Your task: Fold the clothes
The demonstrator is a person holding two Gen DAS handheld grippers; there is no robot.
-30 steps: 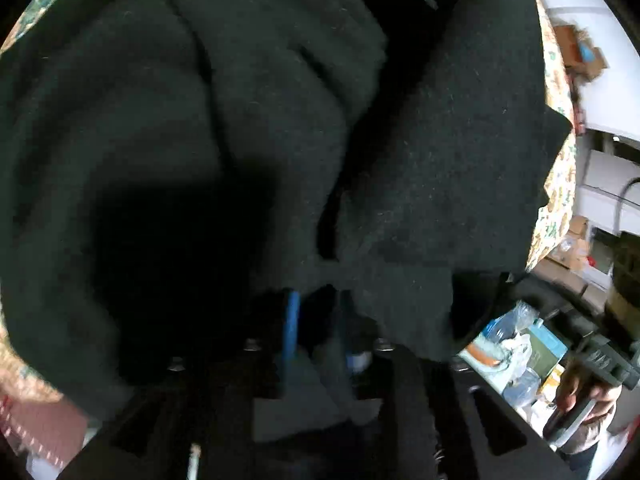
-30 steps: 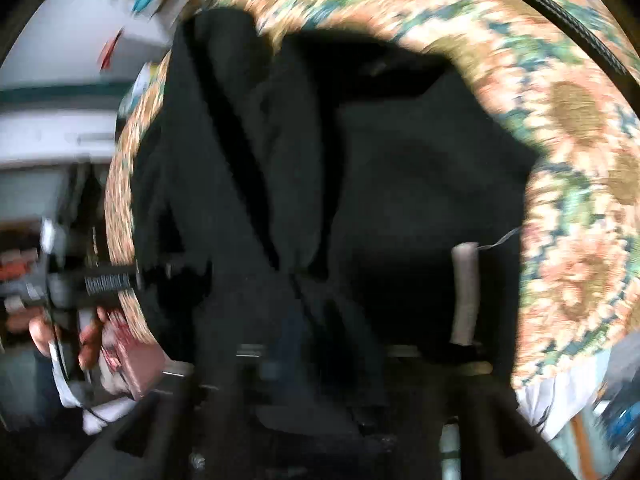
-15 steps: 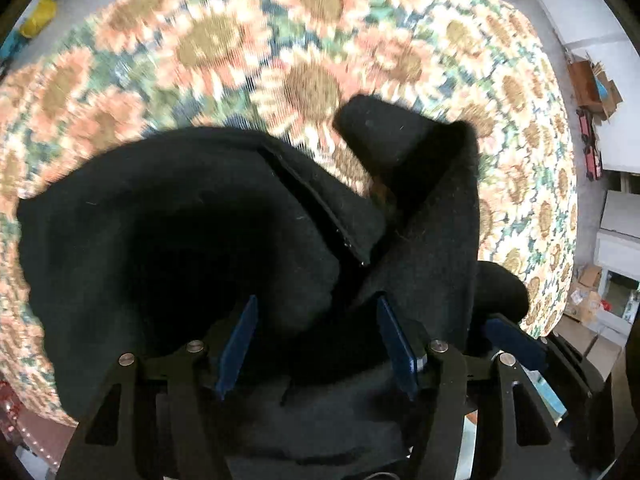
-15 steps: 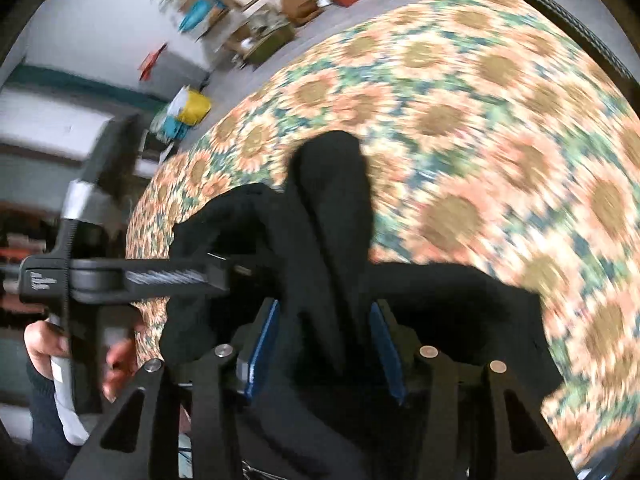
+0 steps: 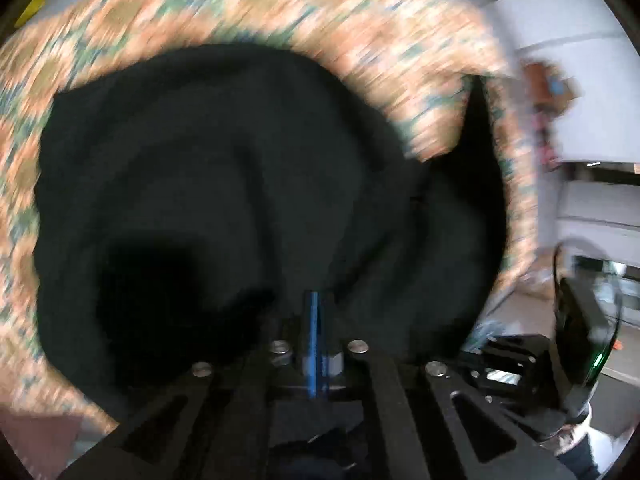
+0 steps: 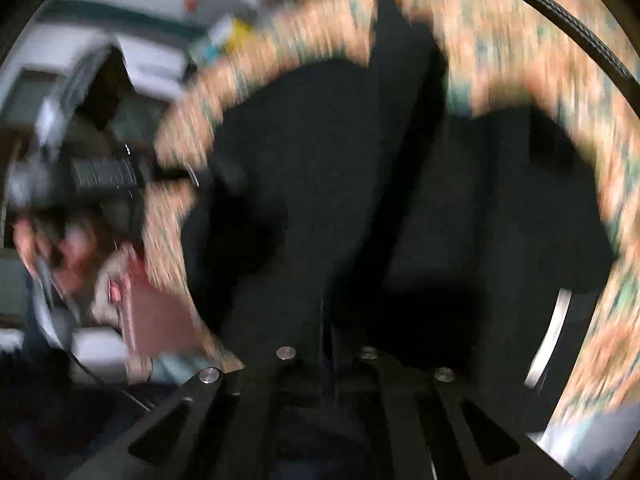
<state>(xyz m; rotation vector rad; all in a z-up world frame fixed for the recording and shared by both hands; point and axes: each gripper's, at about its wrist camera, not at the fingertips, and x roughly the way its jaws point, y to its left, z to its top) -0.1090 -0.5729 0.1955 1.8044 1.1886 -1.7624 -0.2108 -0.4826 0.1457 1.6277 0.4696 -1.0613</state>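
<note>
- My left gripper (image 5: 316, 312) has its blue pads pressed together into one thin strip, with a fold of the black garment (image 5: 224, 184) bunched round them; I judge it pinched on the cloth.
- My right gripper (image 6: 326, 320) shows only a narrow dark slit between its fingers, drawn together, and the black garment (image 6: 360, 200) rises straight from them, so I take it as gripped there too, though blur and dark cloth hide the pads.
- The garment hangs and drapes from both holds, spreading out over the sunflower-print tablecloth (image 5: 280, 12) beyond; one corner pokes up at the far right in the left view.
- It reads as soft, limp and thick, fleece-like: it sags in heavy rolls, holds no edge of its own, and should not slip from rubber pads.
- I judge the best holds to be hems or corners, one layer each, well apart, so the cloth is tensioned flat.
- Farthest off, both views smear with motion; a white label strip (image 6: 548, 340) shows at the right edge.
</note>
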